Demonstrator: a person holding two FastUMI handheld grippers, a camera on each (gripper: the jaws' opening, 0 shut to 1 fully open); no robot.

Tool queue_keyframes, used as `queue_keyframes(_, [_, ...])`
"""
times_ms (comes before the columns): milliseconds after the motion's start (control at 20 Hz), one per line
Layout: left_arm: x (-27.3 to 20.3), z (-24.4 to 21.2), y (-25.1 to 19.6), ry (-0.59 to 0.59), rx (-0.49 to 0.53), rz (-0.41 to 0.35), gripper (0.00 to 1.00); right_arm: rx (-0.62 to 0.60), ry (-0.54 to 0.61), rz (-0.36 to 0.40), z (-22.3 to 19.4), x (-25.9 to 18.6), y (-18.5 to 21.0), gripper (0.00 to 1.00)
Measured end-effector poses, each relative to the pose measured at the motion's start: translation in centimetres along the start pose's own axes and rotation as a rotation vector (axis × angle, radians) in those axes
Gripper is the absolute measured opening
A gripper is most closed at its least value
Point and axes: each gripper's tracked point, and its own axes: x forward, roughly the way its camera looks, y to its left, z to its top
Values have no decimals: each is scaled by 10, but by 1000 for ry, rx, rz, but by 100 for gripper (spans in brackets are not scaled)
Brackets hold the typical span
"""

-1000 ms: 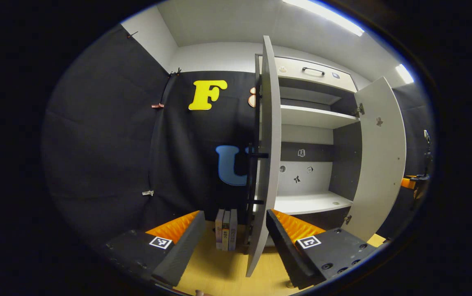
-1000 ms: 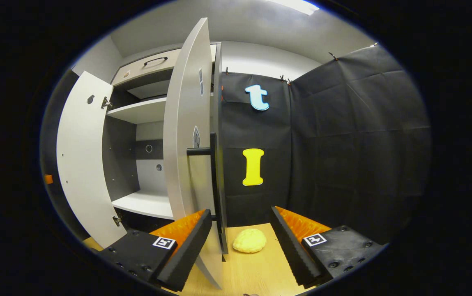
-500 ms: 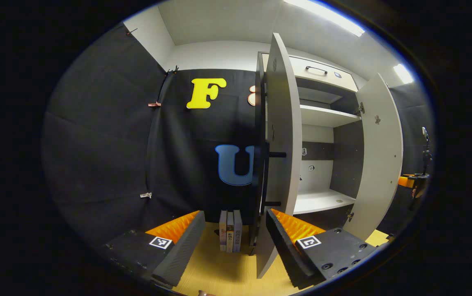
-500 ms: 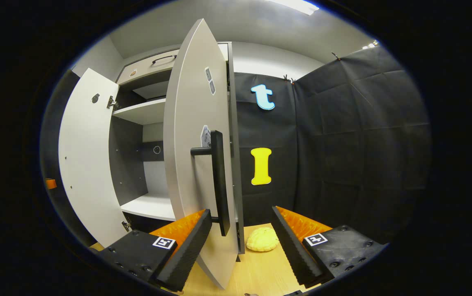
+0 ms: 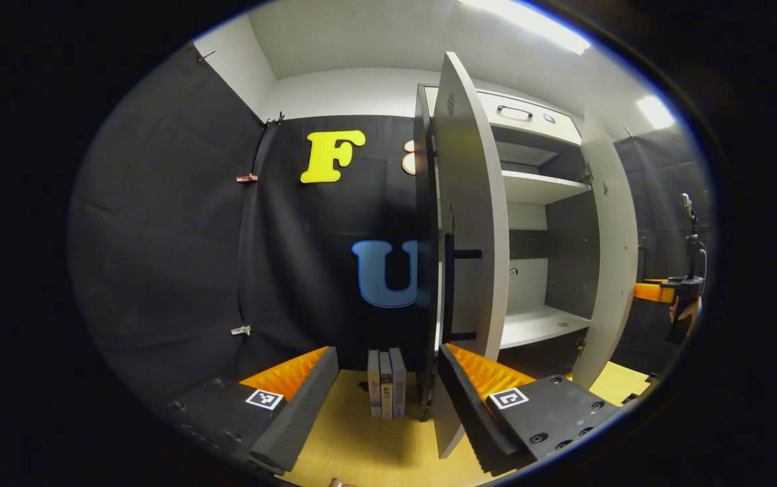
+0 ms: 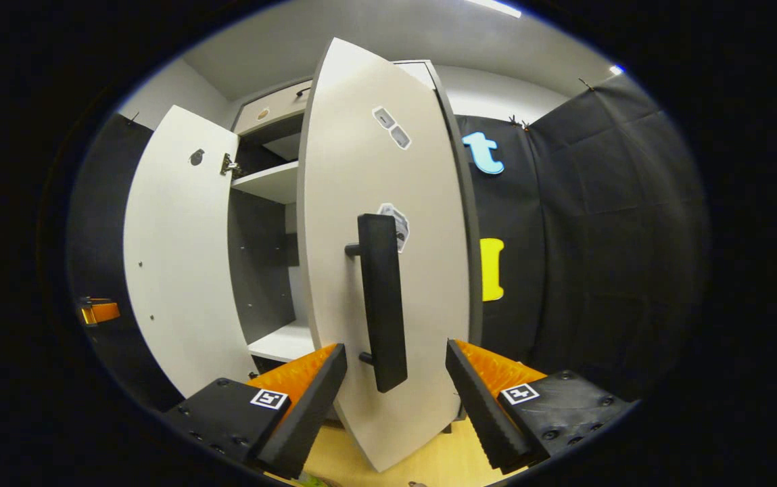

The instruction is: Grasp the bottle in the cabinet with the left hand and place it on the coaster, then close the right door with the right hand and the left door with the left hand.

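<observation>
The cabinet's right door [image 6: 388,203] stands partly swung in, its front face turned to me and its black bar handle [image 6: 381,304] upright between the fingers of my open right gripper [image 6: 396,348]. The left door [image 5: 473,223] stands ajar with its black handle [image 5: 449,287] facing me. Its lower edge is just beside the right finger [image 5: 469,379] of my open left gripper [image 5: 386,352], which holds nothing. Behind the doors are bare white shelves [image 5: 537,325]. The left door [image 6: 178,257] and the right door [image 5: 608,250] also appear from behind in the opposite views.
Three books [image 5: 388,382] stand upright on the wooden tabletop [image 5: 361,446] against the black cloth wall, left of the cabinet. A drawer with a black handle [image 5: 516,111] tops the cabinet. Each view catches the other gripper at its edge, the right gripper [image 5: 672,294] and the left gripper [image 6: 97,311].
The right door has swung from nearly edge-on to showing its front face and handle between my right gripper's fingers. The left door has also turned more of its front towards my left gripper.
</observation>
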Motion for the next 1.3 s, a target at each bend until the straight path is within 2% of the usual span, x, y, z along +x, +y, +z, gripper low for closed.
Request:
queue_keyframes(200, [9,0,-4,-7,-24,-33,94,-20,-2,-37,1,-9,-7,96])
queue_keyframes(500, [28,4,-24,-14,-49,-126,94,7,1,-91,1,-23,-17,98])
queue_keyframes(700, [39,9,-37,-17,-36,-173,92,2,-4,-98,2,-29,-14,98])
queue_keyframes(850, [43,11,-45,-16,-38,-203,94,-1,5,-104,0,-33,-16,98])
queue_keyframes(1050, [47,11,-50,-24,-81,-242,92,-2,16,-118,-1,-35,-23,98])
queue_keyframes(1300, [46,11,-61,-27,-89,-247,92,-11,15,-107,2,-32,-25,98])
